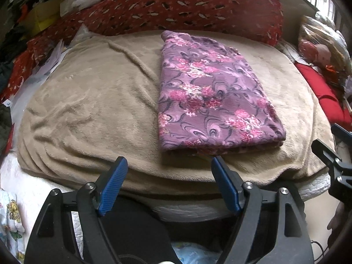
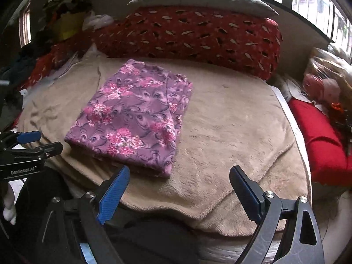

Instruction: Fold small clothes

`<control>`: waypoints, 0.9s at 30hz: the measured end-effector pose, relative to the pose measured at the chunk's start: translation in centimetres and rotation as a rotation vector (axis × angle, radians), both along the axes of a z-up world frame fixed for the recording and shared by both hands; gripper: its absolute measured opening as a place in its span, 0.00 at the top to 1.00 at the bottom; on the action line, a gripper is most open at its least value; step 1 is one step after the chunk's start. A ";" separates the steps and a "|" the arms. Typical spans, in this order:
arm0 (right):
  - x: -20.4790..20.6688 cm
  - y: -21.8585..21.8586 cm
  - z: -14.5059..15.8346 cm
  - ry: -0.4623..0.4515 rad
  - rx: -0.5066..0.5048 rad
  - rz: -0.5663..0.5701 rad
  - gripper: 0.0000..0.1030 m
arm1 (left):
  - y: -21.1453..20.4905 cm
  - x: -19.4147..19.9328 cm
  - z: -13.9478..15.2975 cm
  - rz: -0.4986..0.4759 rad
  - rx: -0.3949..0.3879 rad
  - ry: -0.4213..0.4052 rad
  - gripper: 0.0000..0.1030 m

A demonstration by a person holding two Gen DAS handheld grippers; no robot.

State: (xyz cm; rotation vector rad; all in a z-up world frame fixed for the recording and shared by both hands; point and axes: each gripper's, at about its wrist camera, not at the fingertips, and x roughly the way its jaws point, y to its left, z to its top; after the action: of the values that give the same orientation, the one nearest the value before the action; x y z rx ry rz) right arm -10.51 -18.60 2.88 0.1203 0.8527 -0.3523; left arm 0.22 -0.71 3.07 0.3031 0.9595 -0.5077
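Note:
A purple garment with pink flowers (image 1: 211, 94) lies folded into a long rectangle on a beige fleece blanket (image 1: 92, 101). It also shows in the right wrist view (image 2: 134, 118), on the blanket (image 2: 231, 132). My left gripper (image 1: 169, 165) is open and empty, just in front of the garment's near edge. My right gripper (image 2: 179, 176) is open and empty, near the garment's near right corner. The right gripper also shows at the right edge of the left wrist view (image 1: 330, 151), and the left gripper at the left edge of the right wrist view (image 2: 33, 143).
A long red patterned pillow (image 1: 187, 6) lies along the far side of the blanket (image 2: 193, 39). A red cushion (image 2: 323, 140) and plastic bags (image 2: 325, 81) lie at the right. Papers and clothes (image 1: 44, 55) are piled at the left. A window (image 2: 308, 0) is behind.

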 end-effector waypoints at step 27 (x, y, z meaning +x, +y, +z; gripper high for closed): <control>-1.2 -0.5 1.0 -0.007 -0.059 -0.031 0.09 | -1.2 -2.7 1.0 -0.081 0.017 -0.024 0.24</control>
State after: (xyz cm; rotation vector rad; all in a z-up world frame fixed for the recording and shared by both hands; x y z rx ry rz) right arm -11.69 -19.07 3.89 0.0799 0.8331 -0.4056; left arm -2.52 -1.87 4.05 0.3637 0.9314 -0.5686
